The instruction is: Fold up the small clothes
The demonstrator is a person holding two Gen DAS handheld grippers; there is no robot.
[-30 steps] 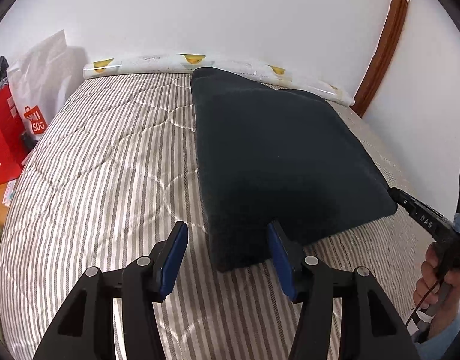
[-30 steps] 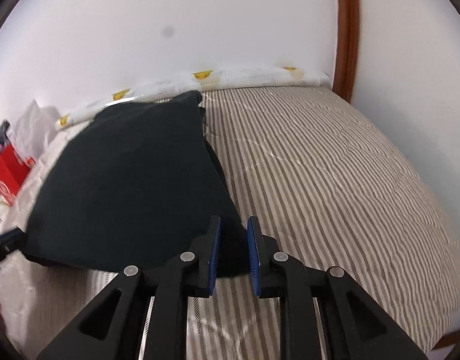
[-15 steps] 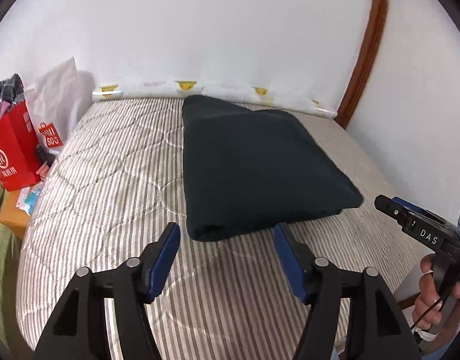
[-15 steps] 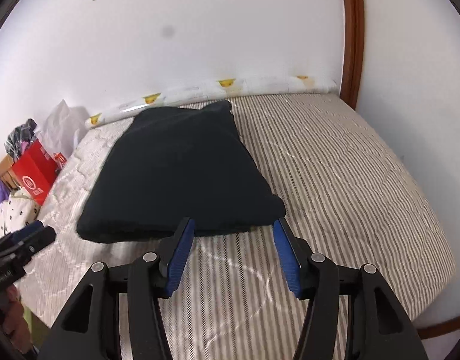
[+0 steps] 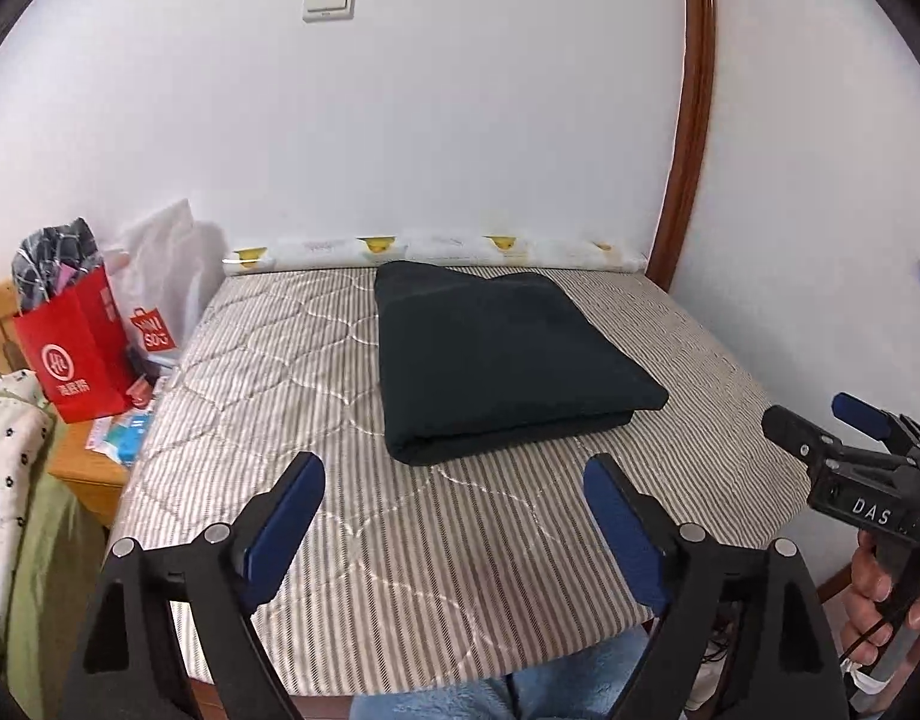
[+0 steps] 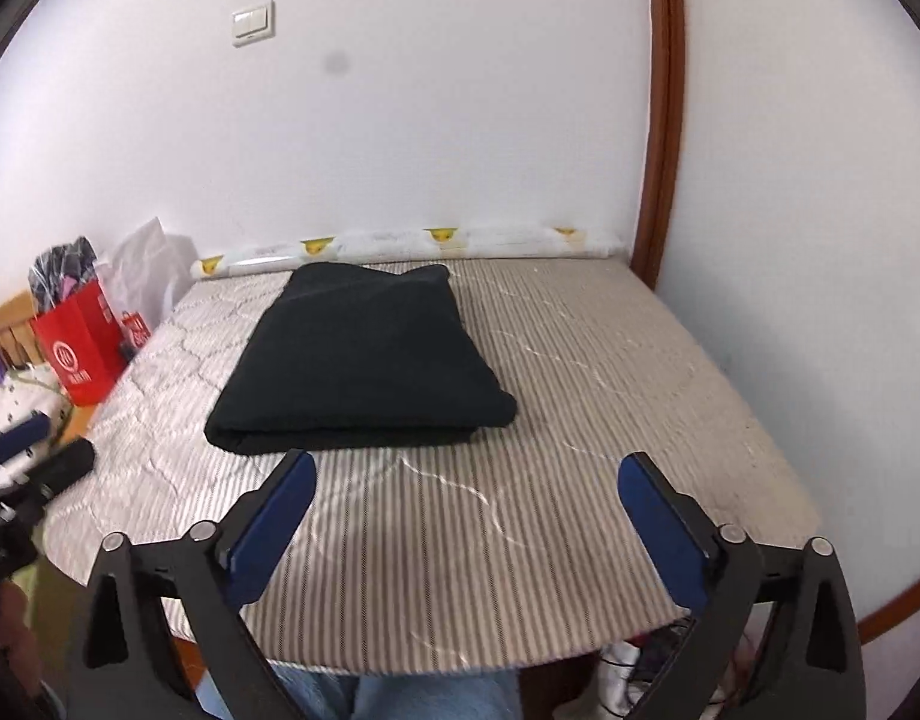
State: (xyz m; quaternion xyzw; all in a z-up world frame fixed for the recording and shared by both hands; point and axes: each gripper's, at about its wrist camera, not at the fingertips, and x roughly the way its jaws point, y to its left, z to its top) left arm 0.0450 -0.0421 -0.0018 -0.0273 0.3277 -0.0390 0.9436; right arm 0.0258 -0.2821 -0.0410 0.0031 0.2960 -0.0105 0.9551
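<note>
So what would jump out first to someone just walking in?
The dark folded garment lying in the middle of the striped quilted mattress. Next, the open left gripper and right gripper with blue pads, held clear of the cloth. Off the mattress's left side stands a bright red shopping bag.

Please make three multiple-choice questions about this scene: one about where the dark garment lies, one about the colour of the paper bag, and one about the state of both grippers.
1. Where does the folded garment lie?
A. on the mattress
B. on the floor
C. inside a bag

2. What colour is the paper bag beside the bed?
A. green
B. red
C. yellow

3. How are the left hand-held gripper and the right hand-held gripper?
A. both shut on cloth
B. one open, one shut
C. both open, empty

Answers: 1 A, it rests flat on the striped surface; 2 B, red with a white logo; 3 C, the fingers stand wide apart, clear of the garment.
</note>
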